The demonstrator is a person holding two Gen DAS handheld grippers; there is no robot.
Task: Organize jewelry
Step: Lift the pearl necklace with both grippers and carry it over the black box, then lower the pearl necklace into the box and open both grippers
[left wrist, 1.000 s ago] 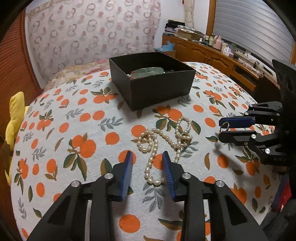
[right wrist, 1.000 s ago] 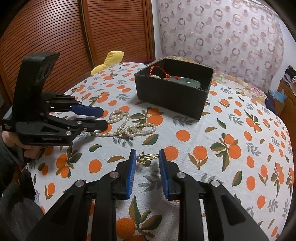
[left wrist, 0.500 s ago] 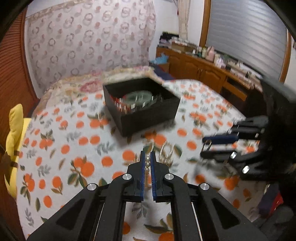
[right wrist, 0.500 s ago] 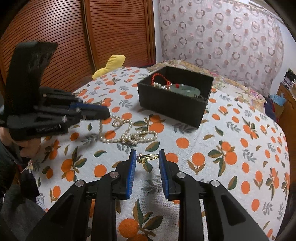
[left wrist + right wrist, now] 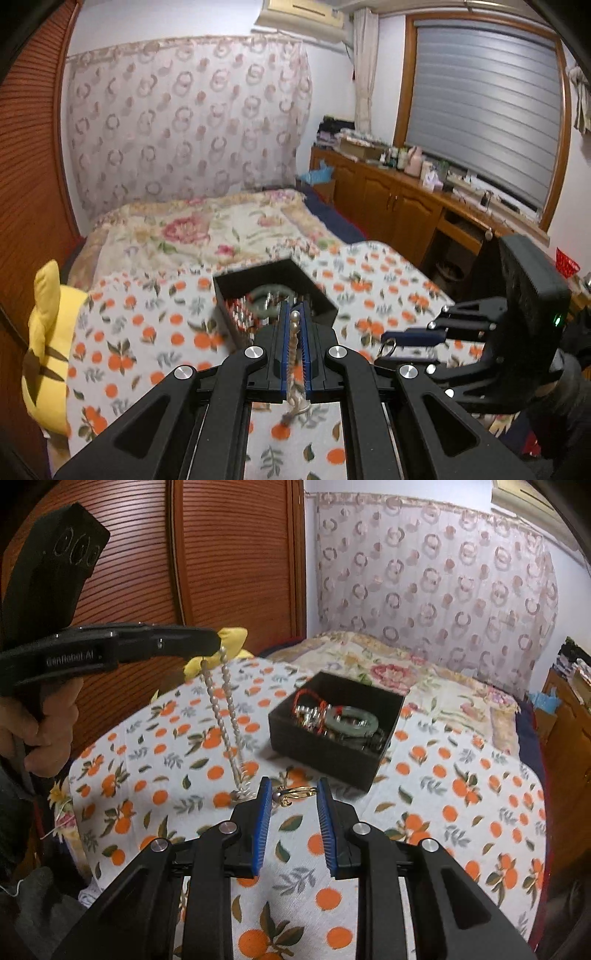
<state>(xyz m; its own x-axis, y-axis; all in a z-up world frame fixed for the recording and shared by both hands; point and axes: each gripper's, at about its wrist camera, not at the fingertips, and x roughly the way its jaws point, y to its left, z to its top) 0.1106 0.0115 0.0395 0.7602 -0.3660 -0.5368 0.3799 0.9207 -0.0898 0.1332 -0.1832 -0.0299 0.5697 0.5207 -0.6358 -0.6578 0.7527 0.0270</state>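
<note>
On the orange-print cloth (image 5: 461,812), left fingers (image 5: 295,332) pinch the pearl necklace (image 5: 225,709), right fingers (image 5: 293,805) clamp the gold ring (image 5: 295,794); lower both gently into the black box (image 5: 332,753).

A bed (image 5: 229,225) with a floral quilt lies far; a ring-patterned curtain (image 5: 184,118) hangs behind it; reddish slatted wardrobe doors (image 5: 236,554) stand left; wooden cabinets (image 5: 391,199) and a shuttered window (image 5: 484,110) fill the right.

Bangle (image 5: 350,718) in box (image 5: 334,755)
</note>
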